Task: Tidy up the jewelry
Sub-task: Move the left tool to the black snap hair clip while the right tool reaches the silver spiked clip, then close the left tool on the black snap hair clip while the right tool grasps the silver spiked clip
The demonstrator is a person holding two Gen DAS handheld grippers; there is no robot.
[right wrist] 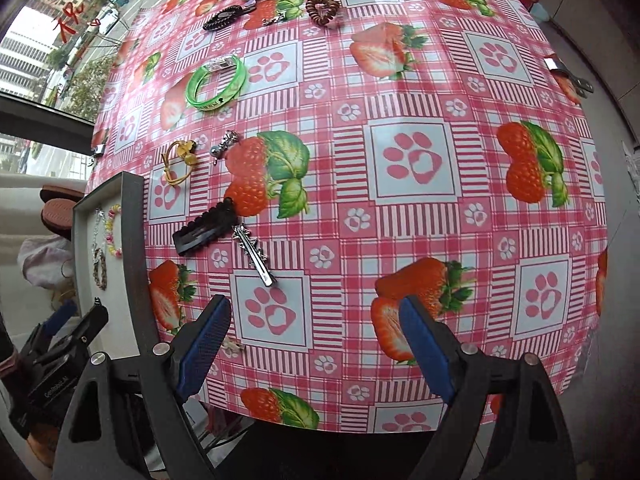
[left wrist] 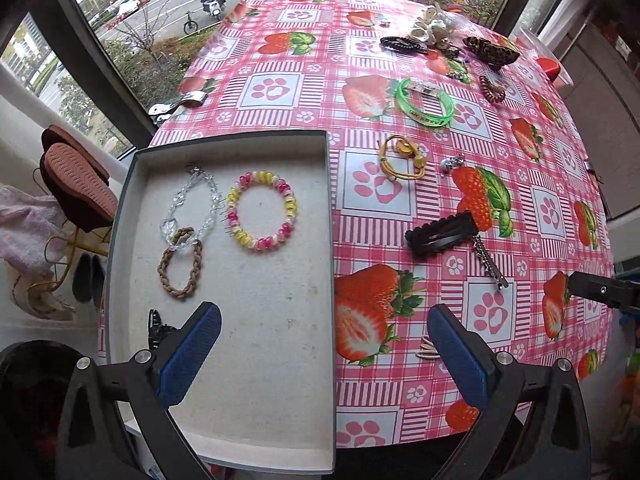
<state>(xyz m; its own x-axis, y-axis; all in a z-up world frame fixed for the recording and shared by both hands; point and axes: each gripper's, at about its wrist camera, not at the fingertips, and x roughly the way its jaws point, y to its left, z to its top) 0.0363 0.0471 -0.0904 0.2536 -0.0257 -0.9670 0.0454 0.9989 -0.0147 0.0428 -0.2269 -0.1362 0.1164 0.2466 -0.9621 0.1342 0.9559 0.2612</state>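
Note:
A grey tray [left wrist: 330, 216] at the table's left edge holds a clear bead bracelet [left wrist: 192, 204], a pink-yellow spiral hair tie [left wrist: 262, 210] and a brown braided band [left wrist: 180, 264]. My left gripper [left wrist: 324, 336] is open and empty above the tray's near right side. My right gripper [right wrist: 314, 332] is open and empty over the tablecloth near the front edge. A black hair clip [right wrist: 206, 232] and a silver clip [right wrist: 256, 256] lie just beyond it, right of the tray [right wrist: 134, 240]. A small beige hair tie [left wrist: 426, 348] lies by my left gripper's right finger.
On the strawberry tablecloth [right wrist: 412, 160] lie a yellow cord bracelet [left wrist: 402, 158], a green wristband [left wrist: 426, 102], a silver charm [left wrist: 452, 162], a brown coil tie [left wrist: 492, 90] and a pile of clips [left wrist: 436, 36] at the far end. A window and shoes are at left.

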